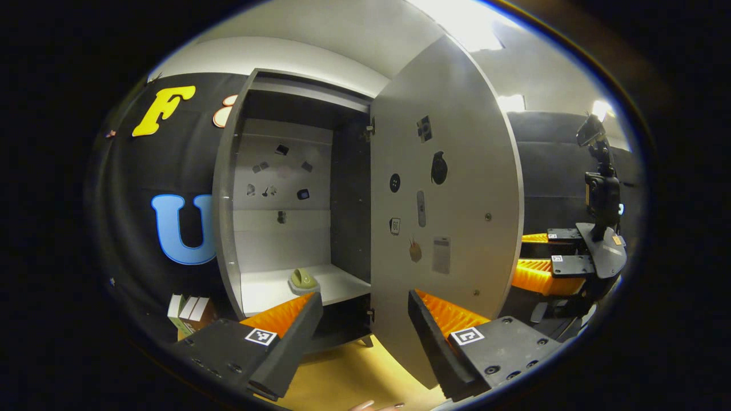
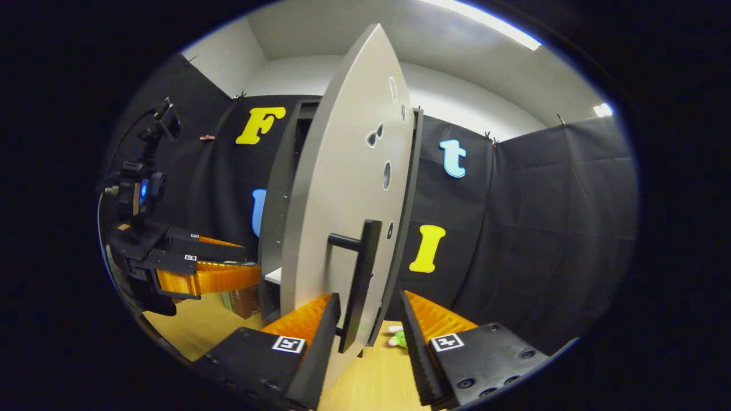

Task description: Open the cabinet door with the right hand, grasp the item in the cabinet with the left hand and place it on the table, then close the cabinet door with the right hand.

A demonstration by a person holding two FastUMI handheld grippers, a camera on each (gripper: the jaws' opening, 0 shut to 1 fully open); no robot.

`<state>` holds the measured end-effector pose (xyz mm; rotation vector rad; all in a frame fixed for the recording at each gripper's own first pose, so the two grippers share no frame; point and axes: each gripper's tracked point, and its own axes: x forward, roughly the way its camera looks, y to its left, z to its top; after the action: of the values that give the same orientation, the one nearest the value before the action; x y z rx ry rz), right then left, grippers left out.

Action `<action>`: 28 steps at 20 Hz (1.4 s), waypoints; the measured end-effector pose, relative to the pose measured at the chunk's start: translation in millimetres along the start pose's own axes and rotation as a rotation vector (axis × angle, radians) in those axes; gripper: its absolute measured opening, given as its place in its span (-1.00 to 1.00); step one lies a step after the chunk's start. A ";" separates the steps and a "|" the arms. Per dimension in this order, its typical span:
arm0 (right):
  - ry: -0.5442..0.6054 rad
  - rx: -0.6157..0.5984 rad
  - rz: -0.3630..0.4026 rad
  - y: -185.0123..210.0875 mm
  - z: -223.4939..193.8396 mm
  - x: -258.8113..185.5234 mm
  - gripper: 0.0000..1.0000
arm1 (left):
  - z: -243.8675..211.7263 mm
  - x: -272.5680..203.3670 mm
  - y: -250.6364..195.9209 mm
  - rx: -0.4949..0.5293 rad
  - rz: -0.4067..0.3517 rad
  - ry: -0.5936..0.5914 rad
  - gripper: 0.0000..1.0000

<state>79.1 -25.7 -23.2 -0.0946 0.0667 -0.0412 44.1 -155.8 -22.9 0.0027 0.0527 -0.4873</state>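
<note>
Spread fingers of the left gripper [image 1: 362, 319] hold nothing, aimed at the open cabinet [image 1: 285, 188]. On its lower shelf [image 1: 268, 288] lies the item [image 1: 303, 279], a small greenish object, apart from both fingers. Right gripper [image 2: 368, 319] fingers stand parted either side of the door handle [image 2: 360, 279], not pressing it; the cabinet door [image 2: 342, 188] stands wide open above the table [image 2: 377, 382].

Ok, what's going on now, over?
Left gripper open, short of cabinet. Right gripper open around handle. Door open; item on shelf, nothing in way.
</note>
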 end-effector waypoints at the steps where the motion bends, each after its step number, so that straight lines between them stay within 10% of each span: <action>1: 0.004 0.011 -0.004 -5.2 -1.8 2.6 0.48 | 0.0 4.7 -0.7 0.000 0.002 -0.002 0.89; 12: -0.031 0.084 0.063 -24.5 -0.9 -3.3 0.81 | -1.4 64.7 18.3 -0.011 0.101 0.007 0.89; 28: -0.056 0.189 0.158 -84.9 -10.4 0.6 0.73 | -12.7 179.7 86.6 -0.026 0.324 0.042 0.89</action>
<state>75.8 -111.1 -25.5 0.0984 0.0142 0.1128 242.6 -163.2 -45.6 -0.0036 0.0983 -0.1623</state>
